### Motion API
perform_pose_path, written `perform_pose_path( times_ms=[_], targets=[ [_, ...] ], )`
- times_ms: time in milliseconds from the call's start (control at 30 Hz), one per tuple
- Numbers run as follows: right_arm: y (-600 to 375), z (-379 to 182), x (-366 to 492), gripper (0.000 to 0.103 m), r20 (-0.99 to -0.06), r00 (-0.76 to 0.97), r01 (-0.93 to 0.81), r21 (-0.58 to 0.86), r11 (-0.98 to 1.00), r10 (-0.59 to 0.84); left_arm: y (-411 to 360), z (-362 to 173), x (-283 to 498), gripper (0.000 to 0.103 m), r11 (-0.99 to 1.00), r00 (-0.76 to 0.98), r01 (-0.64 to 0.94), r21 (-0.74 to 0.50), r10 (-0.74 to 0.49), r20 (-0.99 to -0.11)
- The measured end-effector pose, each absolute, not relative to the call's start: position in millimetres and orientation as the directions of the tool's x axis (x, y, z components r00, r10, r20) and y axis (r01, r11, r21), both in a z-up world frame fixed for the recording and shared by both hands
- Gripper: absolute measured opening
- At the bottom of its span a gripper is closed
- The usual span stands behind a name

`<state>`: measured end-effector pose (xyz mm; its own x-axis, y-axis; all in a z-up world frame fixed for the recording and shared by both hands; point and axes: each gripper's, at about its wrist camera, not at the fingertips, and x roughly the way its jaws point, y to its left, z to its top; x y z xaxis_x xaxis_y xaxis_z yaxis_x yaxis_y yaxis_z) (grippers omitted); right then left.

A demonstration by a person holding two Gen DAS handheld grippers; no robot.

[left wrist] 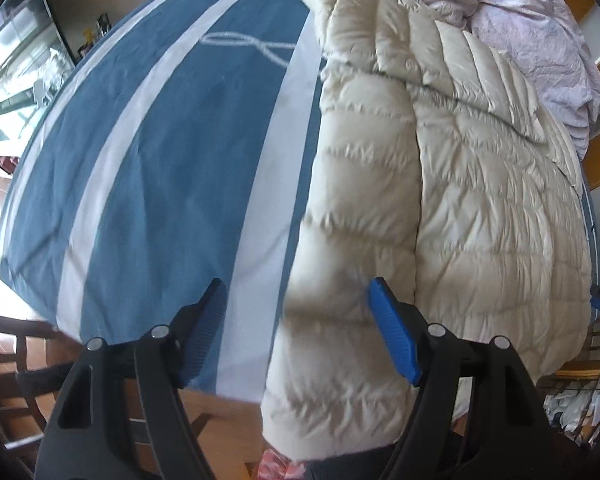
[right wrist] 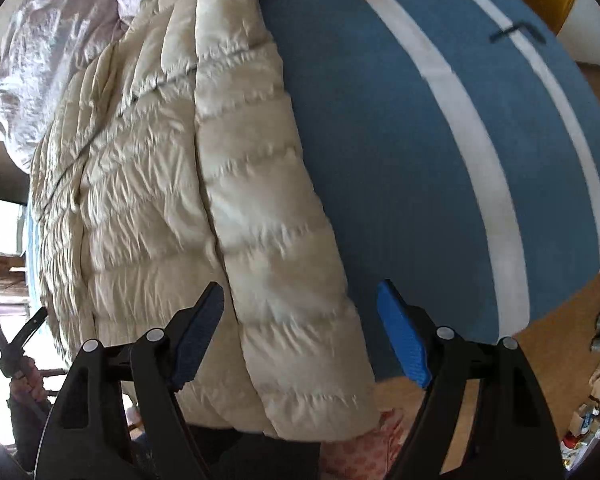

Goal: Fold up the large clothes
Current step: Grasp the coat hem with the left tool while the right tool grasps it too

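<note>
Jacket (left wrist: 460,184): cream, quilted, sleeves folded in, lying on striped bed (left wrist: 160,160).
Left tool (left wrist: 296,332): wide, holding nothing.
Right tool (right wrist: 300,336): wide, holding nothing.

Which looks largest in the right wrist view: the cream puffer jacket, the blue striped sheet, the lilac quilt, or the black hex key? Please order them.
1. blue striped sheet and cream puffer jacket: similar areas, and the jacket hides part of the sheet, so I do not rank them.
2. lilac quilt, partly cut off.
3. black hex key.
</note>
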<state>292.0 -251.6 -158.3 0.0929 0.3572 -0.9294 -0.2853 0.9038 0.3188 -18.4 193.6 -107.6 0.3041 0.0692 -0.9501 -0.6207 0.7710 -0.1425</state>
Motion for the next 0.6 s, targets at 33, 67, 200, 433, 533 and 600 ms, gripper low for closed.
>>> perform_pose_path(
  times_ms=[33, 67, 200, 433, 533, 600],
  targets=[
    [-253.1, -160.0, 289.4, 0.076, -0.928, 0.083, -0.29, 0.326, 0.9, 0.363, 190.7, -109.3, -21.8, 0.073, 0.768, 0.301, -0.625, -0.143, 0.067, -0.951],
    [-254.4, -162.1, 287.0, 0.073, -0.926, 0.072, -0.293, 0.335, 0.896, 0.37, 188.3, -110.5, -23.7, 0.073, 0.766, 0.3, -0.626, -0.145, 0.064, -0.952],
    [-263.1, -169.3, 280.3, 0.066, -0.917, 0.046, -0.286, 0.368, 0.885, 0.396, 176.1, -116.1, -33.7, 0.073, 0.763, 0.301, -0.627, -0.157, 0.051, -0.952],
    [-277.2, -175.1, 272.7, 0.056, -0.893, 0.01, -0.276, 0.431, 0.859, 0.451, 166.4, -116.1, -37.6, 0.068, 0.776, 0.307, -0.611, -0.155, 0.052, -0.95],
    [-282.8, -177.3, 268.5, 0.052, -0.884, -0.014, -0.279, 0.452, 0.847, 0.467, 163.7, -115.3, -38.6, 0.063, 0.785, 0.309, -0.599, -0.159, 0.043, -0.95],
    [-286.3, -178.7, 266.3, 0.05, -0.877, -0.034, -0.278, 0.468, 0.839, 0.479, 162.1, -114.8, -38.6, 0.061, 0.789, 0.309, -0.594, -0.159, 0.041, -0.95]
  ],
)
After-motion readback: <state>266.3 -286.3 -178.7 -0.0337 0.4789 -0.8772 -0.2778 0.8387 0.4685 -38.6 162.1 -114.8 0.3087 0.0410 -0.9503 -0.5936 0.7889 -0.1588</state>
